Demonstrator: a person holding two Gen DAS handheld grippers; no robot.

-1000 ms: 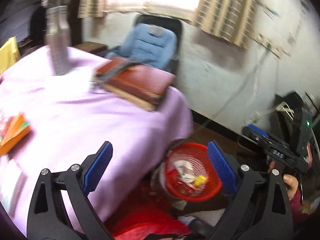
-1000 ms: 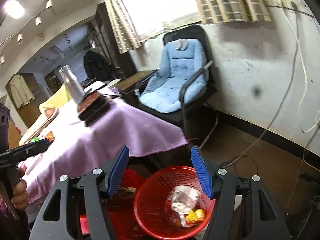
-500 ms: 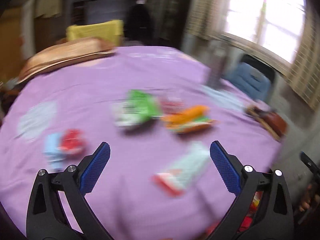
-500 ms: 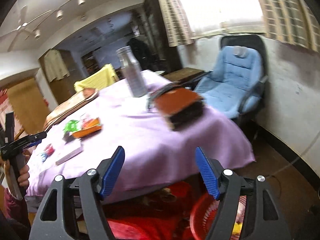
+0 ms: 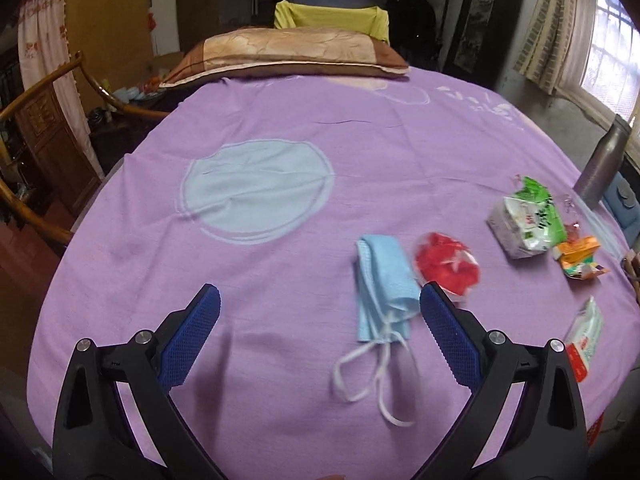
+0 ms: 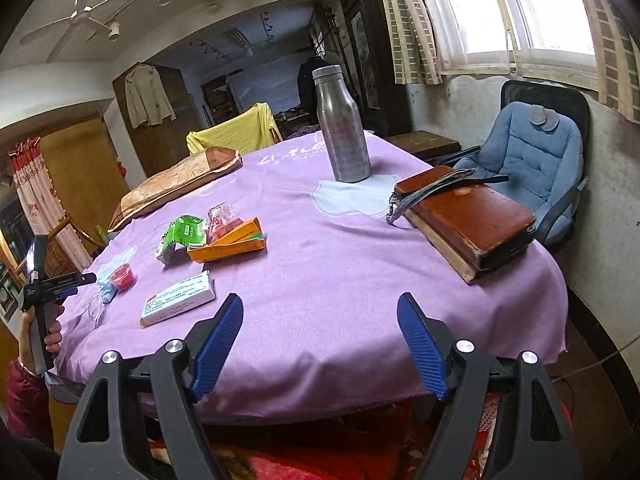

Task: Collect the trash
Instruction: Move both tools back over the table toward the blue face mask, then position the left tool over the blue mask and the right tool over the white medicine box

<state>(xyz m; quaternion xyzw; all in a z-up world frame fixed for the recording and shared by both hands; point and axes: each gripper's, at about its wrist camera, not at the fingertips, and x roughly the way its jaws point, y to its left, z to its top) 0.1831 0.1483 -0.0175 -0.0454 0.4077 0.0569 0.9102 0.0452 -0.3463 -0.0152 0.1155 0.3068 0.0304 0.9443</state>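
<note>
Trash lies on the purple tablecloth. A folded blue face mask with white loops lies just ahead of my open, empty left gripper, near its right finger. Beside the mask are a red crumpled wrapper, a green-white packet, an orange carton and a white-red box. My right gripper is open and empty at the table's near edge. In its view are the white box, orange carton, green packet and the mask.
A steel bottle and a brown book with a pouch sit on the table's right part. A cushion lies at the far edge. A blue chair stands beyond. Wooden chairs stand left. Red fabric lies below.
Both grippers swung up from the red basket on the floor to the tabletop. The left one turned further left and now faces the mask; the basket is out of view.
</note>
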